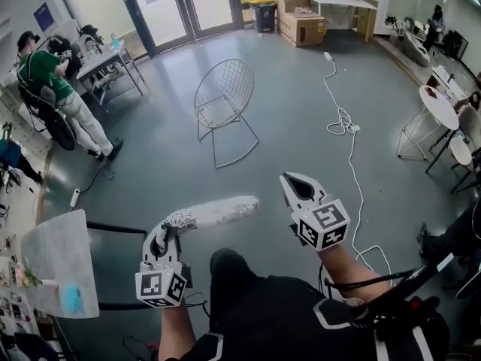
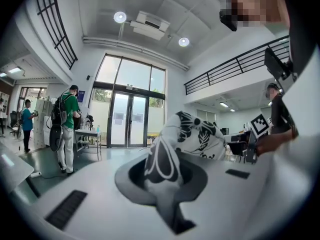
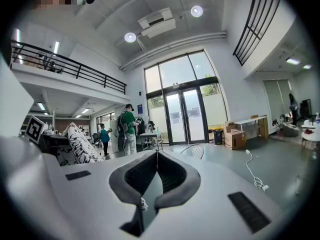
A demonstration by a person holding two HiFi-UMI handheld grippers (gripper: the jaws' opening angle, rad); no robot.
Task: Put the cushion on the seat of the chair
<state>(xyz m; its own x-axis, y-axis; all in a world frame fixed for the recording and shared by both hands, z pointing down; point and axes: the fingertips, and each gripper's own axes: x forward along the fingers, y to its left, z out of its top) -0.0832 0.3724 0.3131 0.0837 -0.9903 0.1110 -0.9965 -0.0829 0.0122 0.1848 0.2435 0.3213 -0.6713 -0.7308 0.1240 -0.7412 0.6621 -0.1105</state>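
Head view: my left gripper (image 1: 174,228) has its jaws pinched on one end of the patterned cushion (image 1: 218,211), up in the air, well apart from the wire chair (image 1: 223,105); my right gripper (image 1: 293,182) has its jaws together, empty.

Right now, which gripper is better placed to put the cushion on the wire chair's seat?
The left gripper: its fingers are shut on the cushion; the right gripper is shut and empty. The chair stands ahead.
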